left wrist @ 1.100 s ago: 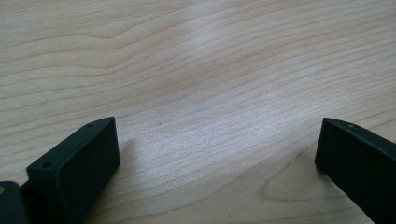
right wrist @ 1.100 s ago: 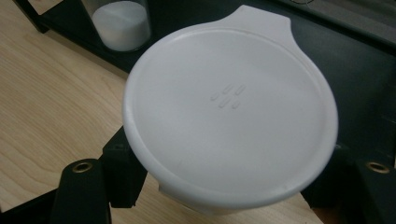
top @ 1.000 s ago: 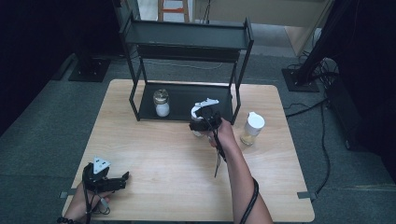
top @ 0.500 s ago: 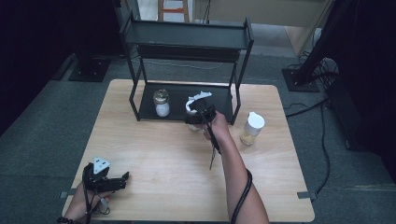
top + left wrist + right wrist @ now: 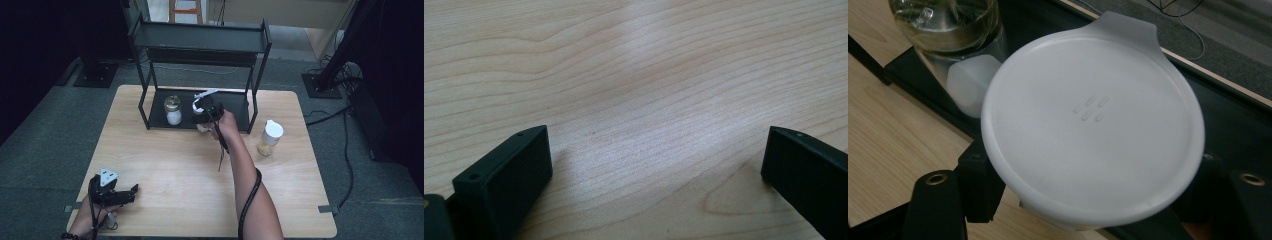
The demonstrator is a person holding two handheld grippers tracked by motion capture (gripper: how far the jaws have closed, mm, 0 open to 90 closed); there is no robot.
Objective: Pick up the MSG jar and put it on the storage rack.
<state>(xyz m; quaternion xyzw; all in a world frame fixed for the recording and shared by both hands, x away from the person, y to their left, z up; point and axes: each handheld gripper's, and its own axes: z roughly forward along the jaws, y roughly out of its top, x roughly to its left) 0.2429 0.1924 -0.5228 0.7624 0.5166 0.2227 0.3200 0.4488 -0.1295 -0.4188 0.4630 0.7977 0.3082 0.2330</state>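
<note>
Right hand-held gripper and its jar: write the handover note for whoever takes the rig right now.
Right hand-held gripper: shut on a white-lidded jar, held at the front edge of the black rack's bottom shelf, beside the glass jar already standing there.
Left hand-held gripper: open, holding nothing, resting on the table at its near left corner.
A second white-lidded jar stands on the table to the right of the rack.
Done: one jar shelved.
Left, probably: set the held jar down on the shelf and release, then fetch the last jar.
</note>
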